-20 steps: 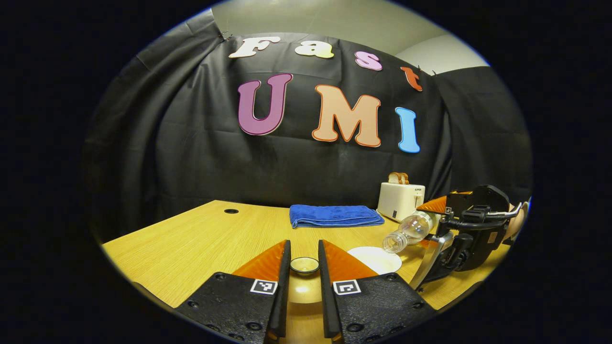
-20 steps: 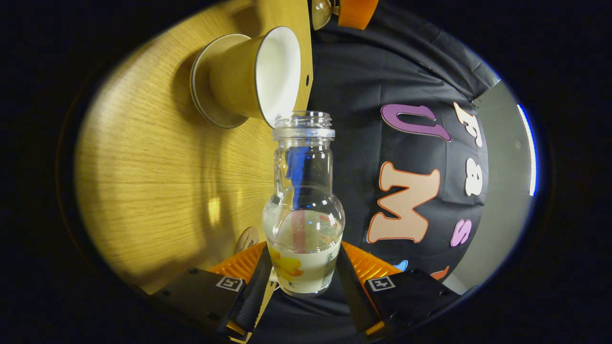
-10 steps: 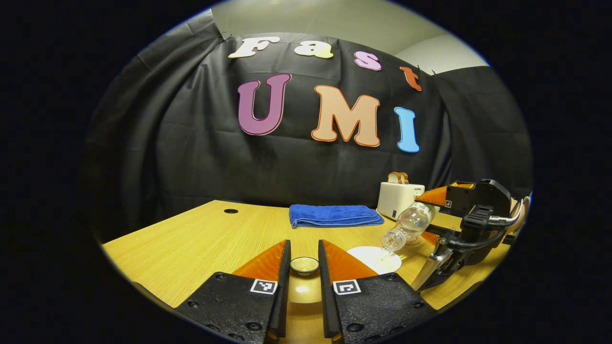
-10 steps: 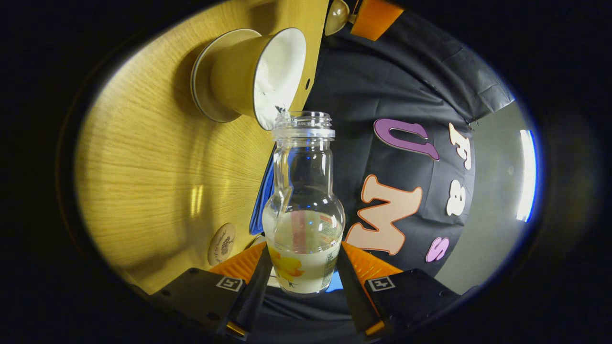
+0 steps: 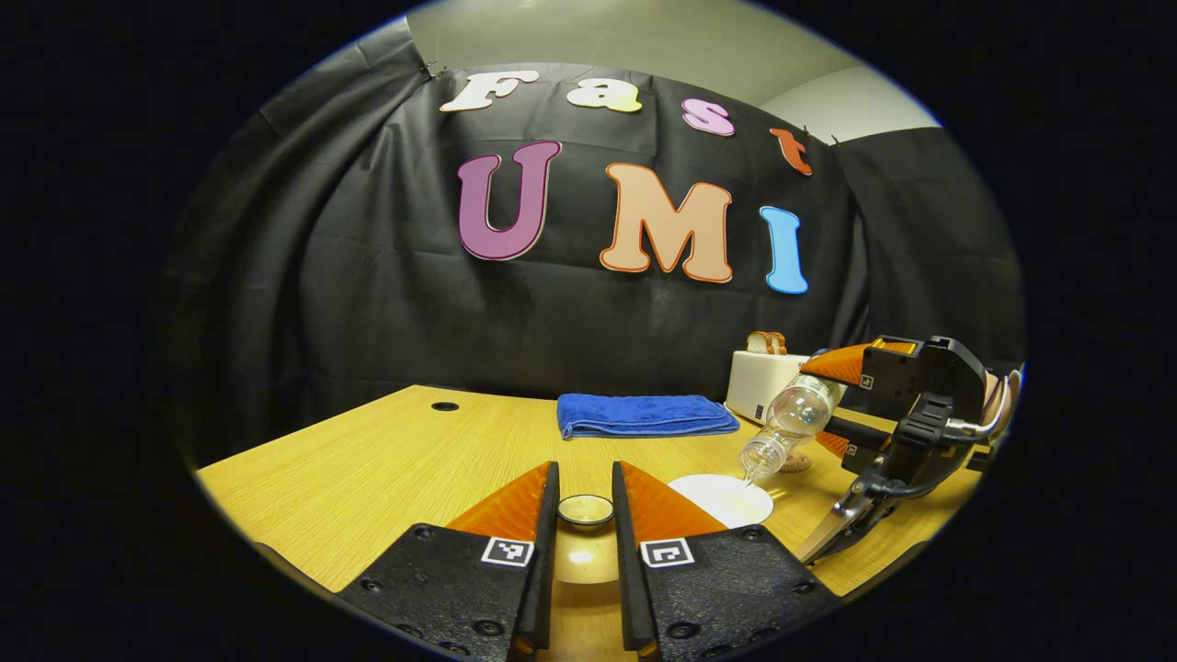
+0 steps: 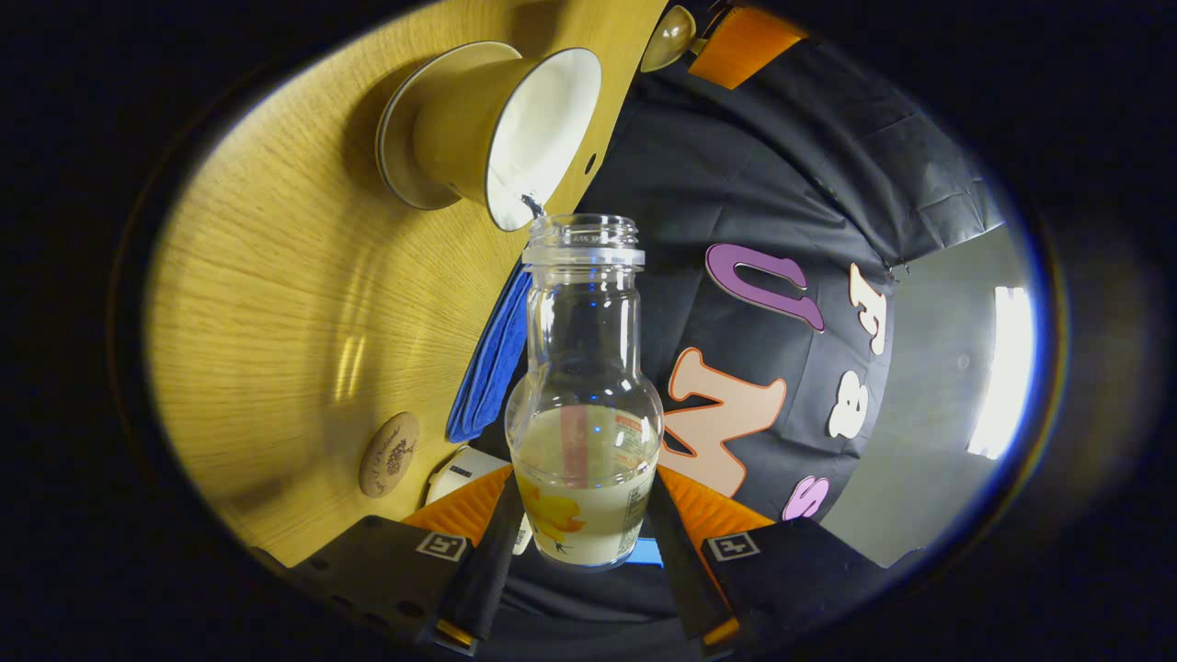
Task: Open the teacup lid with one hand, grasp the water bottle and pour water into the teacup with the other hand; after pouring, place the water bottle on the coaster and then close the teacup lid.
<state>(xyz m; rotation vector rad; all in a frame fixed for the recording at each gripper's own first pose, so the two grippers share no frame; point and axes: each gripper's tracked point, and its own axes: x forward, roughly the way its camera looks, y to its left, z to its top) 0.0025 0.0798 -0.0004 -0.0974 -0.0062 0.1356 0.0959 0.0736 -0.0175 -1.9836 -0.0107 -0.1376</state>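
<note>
My left gripper [image 5: 585,467] is shut on the teacup lid [image 5: 586,511], holding it low over the wooden table [image 5: 368,469]; the knob sits between the fingers. The open teacup [image 5: 722,497], tan outside and white inside, stands just right of it. Over the cup, my right gripper [image 5: 821,405] is shut on the clear water bottle [image 5: 789,425], tipped mouth-down. In the right gripper view the bottle [image 6: 584,414] sits between the fingers of that gripper [image 6: 582,478], and a thin stream of water [image 6: 532,203] runs from its mouth into the teacup [image 6: 497,124]. The round wooden coaster [image 6: 388,453] lies bare.
A folded blue towel [image 5: 644,414] lies at the back of the table. A white toaster [image 5: 759,382] with bread in it stands behind the bottle. There is a round cable hole [image 5: 444,405] at the far left of the table.
The right gripper has risen and tipped the bottle more steeply over the teacup, and water has begun to run into it. The left gripper holds the lid still.
</note>
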